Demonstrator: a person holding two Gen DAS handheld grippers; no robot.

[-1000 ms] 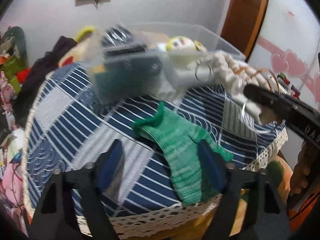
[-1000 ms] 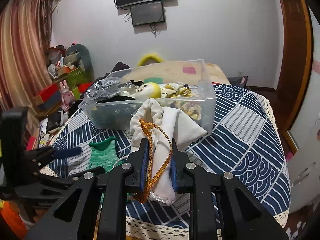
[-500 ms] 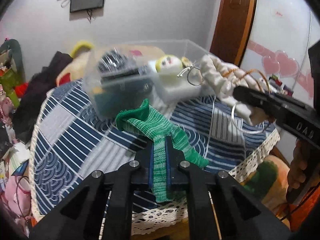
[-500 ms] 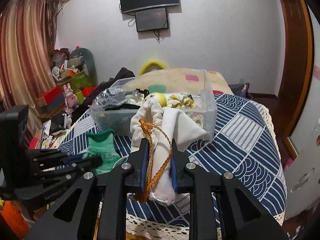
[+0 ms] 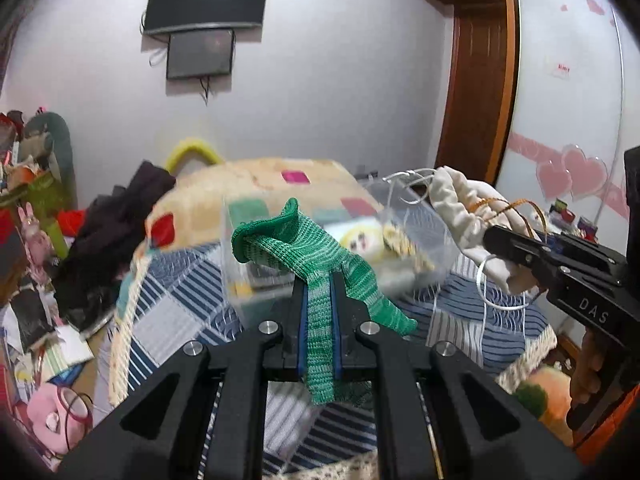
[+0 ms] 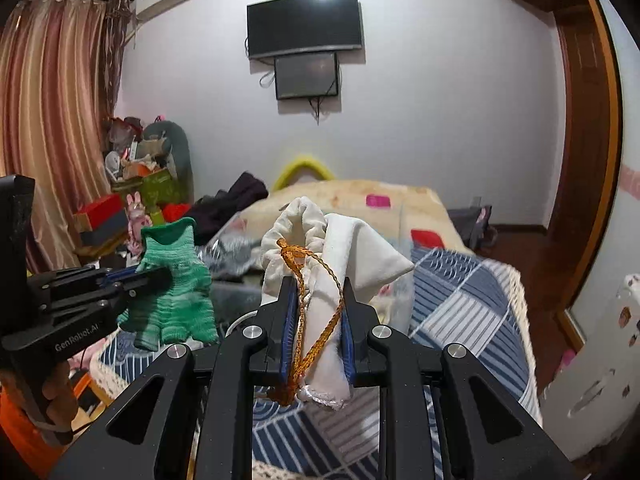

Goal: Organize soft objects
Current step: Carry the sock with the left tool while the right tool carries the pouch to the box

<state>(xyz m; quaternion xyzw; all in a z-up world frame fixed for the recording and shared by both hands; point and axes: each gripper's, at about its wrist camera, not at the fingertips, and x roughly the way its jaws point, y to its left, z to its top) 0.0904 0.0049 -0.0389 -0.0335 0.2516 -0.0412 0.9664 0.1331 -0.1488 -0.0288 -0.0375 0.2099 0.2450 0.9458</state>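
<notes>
Dangling green knit garment [image 5: 320, 276], crumpled

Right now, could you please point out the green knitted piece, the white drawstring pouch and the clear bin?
green knitted piece [image 5: 320, 320], left wrist view, strip between pads.
white drawstring pouch [image 6: 360, 256], right wrist view, flap.
clear bin [image 5: 436, 240], left wrist view, blurred wall.

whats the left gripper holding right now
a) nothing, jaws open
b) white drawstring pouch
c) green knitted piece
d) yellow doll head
c: the left gripper is shut on the green knitted piece, which hangs clear of the bedspread, while the white drawstring pouch is in the right gripper.
</notes>
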